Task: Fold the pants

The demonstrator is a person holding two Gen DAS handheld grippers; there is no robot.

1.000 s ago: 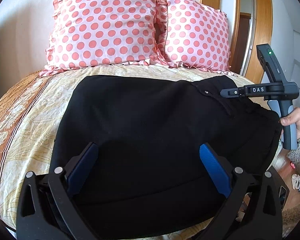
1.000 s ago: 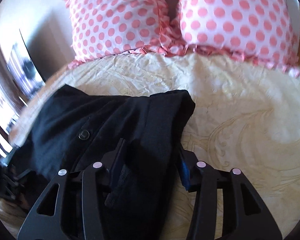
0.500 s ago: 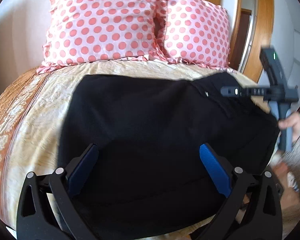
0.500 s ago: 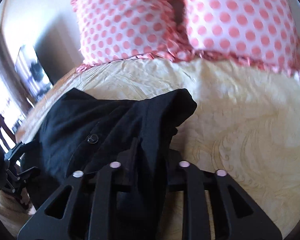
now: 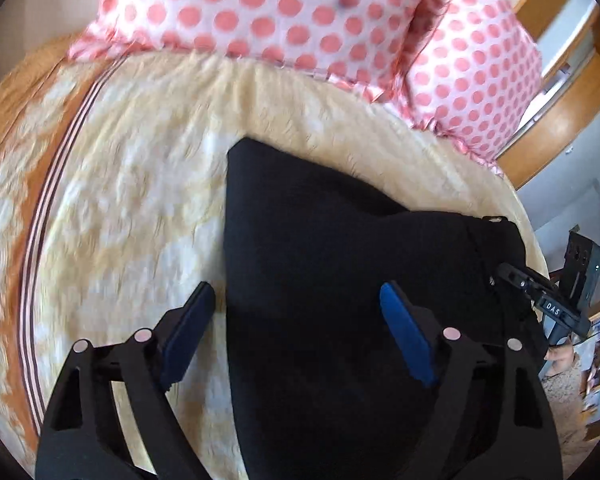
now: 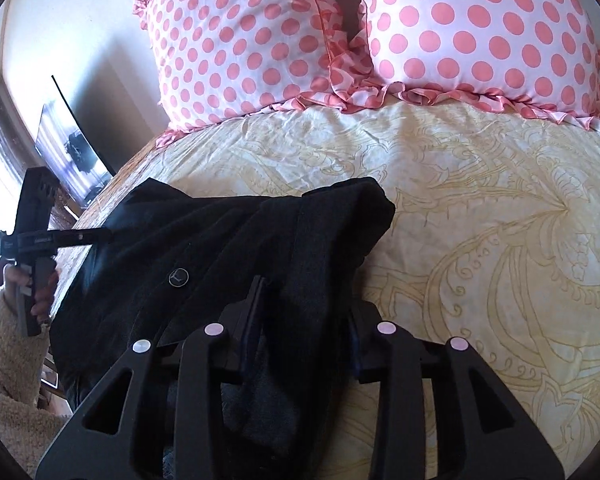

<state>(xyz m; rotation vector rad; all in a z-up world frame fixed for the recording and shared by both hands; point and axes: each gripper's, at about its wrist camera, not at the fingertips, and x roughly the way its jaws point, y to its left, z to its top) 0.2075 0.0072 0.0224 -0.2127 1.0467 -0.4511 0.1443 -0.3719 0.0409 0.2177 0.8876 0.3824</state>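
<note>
- Lying on a bed with a cream, scroll-patterned cover, the black pants are spread across its near left part in the right wrist view, well short of the pillows.
- Two pink polka-dot pillows with ruffled edges stand side by side at the far end of the bed.
- The right claw has the waistband end of the pants bunched between its fingers; its jaws are opening, with dark cloth still filling the gap, and whether the pads still press on it cannot be told.
- A round button shows on the pants just left of the right claw.
- The left claw hovers over the left edge of the pants in its own view, released and wide apart; its jaws are closing. One blue pad is over the bed cover, the other over the black cloth, and neither pinches fabric.
- From the right wrist view, the left claw's tips reach the far left edge of the pants, and a hand in a fuzzy cream sleeve grips its handle.
- A dark screen leans by the wall at far left.
</note>
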